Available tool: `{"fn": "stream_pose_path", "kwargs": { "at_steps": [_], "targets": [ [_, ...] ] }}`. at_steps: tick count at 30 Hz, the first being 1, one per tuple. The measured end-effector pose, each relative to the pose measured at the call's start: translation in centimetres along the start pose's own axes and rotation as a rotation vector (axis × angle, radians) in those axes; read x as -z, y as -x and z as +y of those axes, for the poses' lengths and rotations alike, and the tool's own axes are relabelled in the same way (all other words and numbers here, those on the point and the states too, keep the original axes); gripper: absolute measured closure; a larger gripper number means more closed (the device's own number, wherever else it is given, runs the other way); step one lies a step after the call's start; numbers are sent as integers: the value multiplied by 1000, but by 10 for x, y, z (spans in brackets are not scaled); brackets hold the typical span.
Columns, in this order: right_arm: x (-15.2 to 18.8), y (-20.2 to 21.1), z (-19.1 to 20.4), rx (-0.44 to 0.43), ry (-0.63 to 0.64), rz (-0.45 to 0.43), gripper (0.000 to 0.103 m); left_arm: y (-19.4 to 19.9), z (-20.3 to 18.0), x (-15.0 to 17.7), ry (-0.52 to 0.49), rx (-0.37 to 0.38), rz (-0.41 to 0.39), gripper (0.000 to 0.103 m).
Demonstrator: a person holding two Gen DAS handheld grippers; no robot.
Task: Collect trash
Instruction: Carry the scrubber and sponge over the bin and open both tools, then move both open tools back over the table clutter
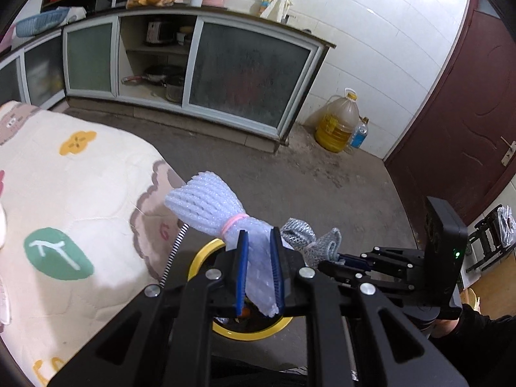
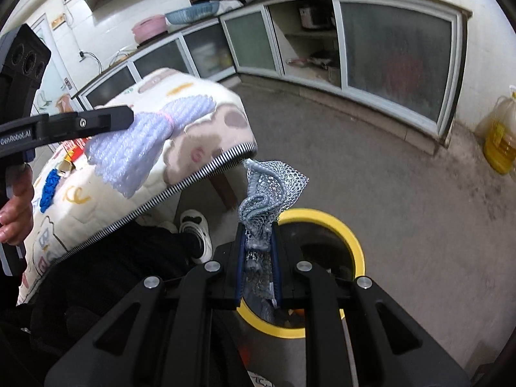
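My left gripper (image 1: 259,235) is shut on a white foam net sleeve (image 1: 206,206) tied with a pink band; the sleeve sticks up and left from the blue pads. That same foam sleeve (image 2: 138,142) shows at the left of the right wrist view. My right gripper (image 2: 258,229) is shut on a crumpled grey mesh net (image 2: 267,187), also seen as the grey mesh net (image 1: 306,242) in the left wrist view. Both grippers hang over a black bin with a yellow rim (image 2: 342,225), whose yellow rim (image 1: 201,258) is partly hidden by the left fingers.
A table under a cream patterned cloth (image 1: 74,187) stands to the left, with scraps and a blue net (image 2: 50,187) on it. A person's shoe (image 2: 196,229) sits beside the bin. A cabinet (image 1: 193,71), an oil jug (image 1: 338,122) and a dark red door (image 1: 461,103) line the concrete floor.
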State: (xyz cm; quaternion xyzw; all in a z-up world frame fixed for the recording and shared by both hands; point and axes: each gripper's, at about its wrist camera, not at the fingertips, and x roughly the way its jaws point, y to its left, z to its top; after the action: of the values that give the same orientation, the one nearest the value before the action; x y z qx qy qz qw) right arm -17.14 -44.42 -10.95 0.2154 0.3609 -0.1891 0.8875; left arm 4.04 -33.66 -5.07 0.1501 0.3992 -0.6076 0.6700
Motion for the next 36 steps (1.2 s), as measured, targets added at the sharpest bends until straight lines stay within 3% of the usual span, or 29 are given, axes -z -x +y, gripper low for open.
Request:
{"fn": "stream_pose_path", "kwargs": {
  "at_steps": [8, 16, 22, 23, 24, 25, 26, 27, 32, 36],
  "targets": [
    [20, -28, -18, 5, -51, 85, 90, -57, -7, 6, 19, 66, 118, 90],
    [40, -53, -28, 13, -73, 167, 89, -103, -8, 15, 36, 26, 206, 90],
    [48, -69, -35, 29, -82, 211, 88, -120, -9, 15, 39, 11, 223, 87],
    [49, -71, -36, 38, -80, 218, 87, -120, -10, 15, 40, 7, 220, 80],
    [50, -72, -37, 44, -80, 225, 80, -119, -10, 17, 41, 2, 217, 68],
    [51, -74, -39, 58, -83, 234, 66, -118, -10, 17, 41, -2, 209, 58],
    [53, -75, -42, 71, -85, 242, 57, -116, -11, 17, 41, -9, 201, 37],
    [54, -76, -45, 74, -89, 244, 40, -114, -12, 17, 41, -25, 181, 23],
    [67, -77, -56, 104, -115, 282, 37, -95, -12, 16, 60, -36, 112, 9],
    [74, -71, -61, 135, -121, 272, 36, -66, -13, 15, 79, -28, 40, 9]
  ]
}}
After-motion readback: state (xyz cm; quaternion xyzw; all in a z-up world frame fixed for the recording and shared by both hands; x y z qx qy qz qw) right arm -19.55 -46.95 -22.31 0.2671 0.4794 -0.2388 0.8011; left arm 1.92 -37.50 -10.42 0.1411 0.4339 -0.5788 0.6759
